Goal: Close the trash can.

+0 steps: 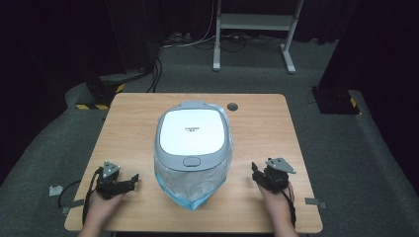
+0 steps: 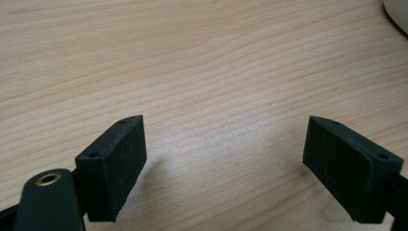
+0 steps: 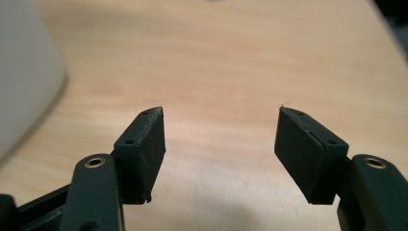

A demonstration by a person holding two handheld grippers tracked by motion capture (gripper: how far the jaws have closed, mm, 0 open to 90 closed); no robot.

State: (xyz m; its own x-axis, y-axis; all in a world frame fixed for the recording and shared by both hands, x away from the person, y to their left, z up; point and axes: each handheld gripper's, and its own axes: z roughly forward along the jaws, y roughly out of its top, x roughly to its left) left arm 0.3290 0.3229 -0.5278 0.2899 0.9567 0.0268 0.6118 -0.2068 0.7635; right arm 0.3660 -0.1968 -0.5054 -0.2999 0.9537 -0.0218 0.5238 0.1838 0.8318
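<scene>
A white and grey rice cooker (image 1: 193, 136) stands in the middle of the wooden table (image 1: 267, 128), wrapped in a clear bluish plastic bag (image 1: 190, 185) that bunches toward the front edge. My left gripper (image 1: 132, 180) rests low on the table left of the bag, jaws wide apart with bare wood between them (image 2: 223, 159). On the other side of the bag, my right gripper (image 1: 255, 174) sits near the front right, open, nothing between its jaws (image 3: 220, 144). The cooker's white side (image 3: 24, 72) shows at the left edge of the right gripper view.
A round cable hole (image 1: 232, 106) lies in the table's far right part. A white metal stand (image 1: 254, 29) and cables are on the floor beyond the table. Bare wood lies on both sides of the cooker.
</scene>
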